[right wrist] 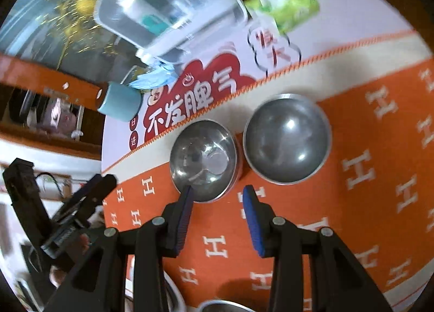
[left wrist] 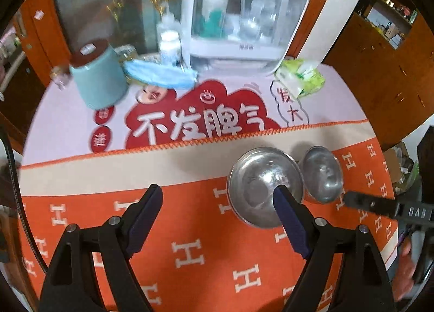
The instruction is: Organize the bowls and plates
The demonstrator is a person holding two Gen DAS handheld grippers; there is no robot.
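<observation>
**Two steel bowls side by side on orange cloth**

Left gripper [left wrist: 217, 198] spread wide, empty, right finger overlapping the shiny bowl [left wrist: 264, 185] in view. Right gripper [right wrist: 218, 194] moderately open, empty, near that bowl [right wrist: 204, 158]. Duller bowl [right wrist: 287, 139] just beside it on the orange H-patterned cloth [right wrist: 366, 203]

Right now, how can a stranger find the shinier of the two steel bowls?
Find the orange blanket with white H letters. Two steel bowls sit side by side near its cream border. The shiny bowl is the left one, mirror-bright with a flat round base; the dull bowl is matte grey.
</observation>
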